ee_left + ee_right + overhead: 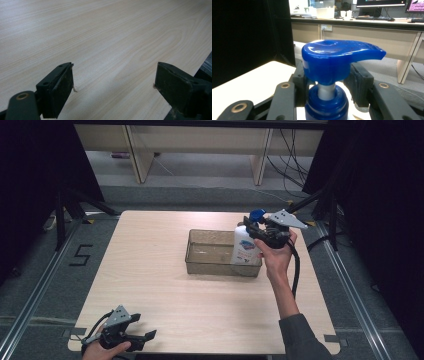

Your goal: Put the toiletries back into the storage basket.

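The pump bottle (pixel 245 247) stands upright in the right-hand end of the clear plastic bin (pixel 210 251), its white body with a red and blue label against the bin's right wall and its blue pump head (pixel 256 215) well above the rim. The bin itself sits on the pale wooden table (pixel 165 285), toward the far right part of the top.

The right gripper (pixel 256 231) is level with the neck of the bottle, coming at it from the right of the bin, the person's hand (pixel 276 254) wrapped around its body and the grey three-cornered plate on top. In the right gripper view the two black jaws stand on either side of the bottle's collar (pixel 326 103), just under the blue pump head (pixel 337 58), whose spout points to the right in that view. The jaws flank the white stem and collar closely, yet a sliver of space seems to lie between the pads and the plastic, so they look loosened rather than pinching; how firmly they bear on the neck I cannot tell for certain.

The left gripper (pixel 145 336) lies low at the near left corner of the table, well apart from the bin, held in the other hand (pixel 102 351). Its jaws are spread wide, with bare wood grain between them in the left gripper view.
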